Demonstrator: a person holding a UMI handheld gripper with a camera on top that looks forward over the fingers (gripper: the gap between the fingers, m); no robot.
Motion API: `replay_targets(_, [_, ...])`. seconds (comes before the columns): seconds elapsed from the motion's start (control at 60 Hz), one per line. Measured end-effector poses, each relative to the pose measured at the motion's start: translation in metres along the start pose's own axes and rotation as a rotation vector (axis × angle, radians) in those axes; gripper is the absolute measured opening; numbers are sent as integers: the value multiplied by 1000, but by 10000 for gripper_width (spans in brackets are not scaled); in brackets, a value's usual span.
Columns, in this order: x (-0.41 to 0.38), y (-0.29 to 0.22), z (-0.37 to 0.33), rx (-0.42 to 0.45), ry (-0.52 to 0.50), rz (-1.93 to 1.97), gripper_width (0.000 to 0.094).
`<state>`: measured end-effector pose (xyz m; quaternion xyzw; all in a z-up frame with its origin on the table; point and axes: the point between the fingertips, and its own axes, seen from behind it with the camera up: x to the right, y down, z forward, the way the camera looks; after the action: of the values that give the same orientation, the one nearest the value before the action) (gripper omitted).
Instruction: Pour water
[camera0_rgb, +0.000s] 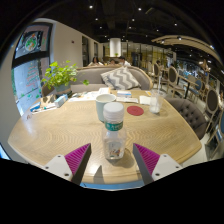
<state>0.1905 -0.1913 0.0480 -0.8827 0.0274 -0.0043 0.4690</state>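
A clear plastic water bottle (113, 133) with a green cap and pale label stands upright on the wooden table (60, 125). It sits just ahead of my gripper (112, 160), between the lines of the two fingers, with a gap at each side. My fingers are open, their magenta pads (76, 157) spread wide and touching nothing. A grey-green cup (104, 104) stands on the table just beyond the bottle.
A red coaster (135, 110) lies to the right beyond the bottle, with a small glass (154, 104) farther right. A potted plant (60, 74) stands at the table's far left. A striped cushion (122, 77) and chairs (186, 108) lie beyond.
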Motion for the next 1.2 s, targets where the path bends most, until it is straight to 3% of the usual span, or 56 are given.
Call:
replay_targets(0.183, [7, -11, 54, 54, -29, -7, 830])
replay_targets(0.283, [4, -15, 73, 72, -53, -38, 653])
replay_targets(0.333, [1, -19, 76, 95, -70, -43, 502])
replay_targets(0.583, [6, -30, 79, 98, -68, -47, 436])
replay_targets(0.733, [-18, -61, 68, 110, -123, -20, 434])
replay_targets(0.983, [-121, -154, 64, 146, -349, 234, 435])
replay_targets(1.2, [-172, -223, 92, 67, -612, 904, 432])
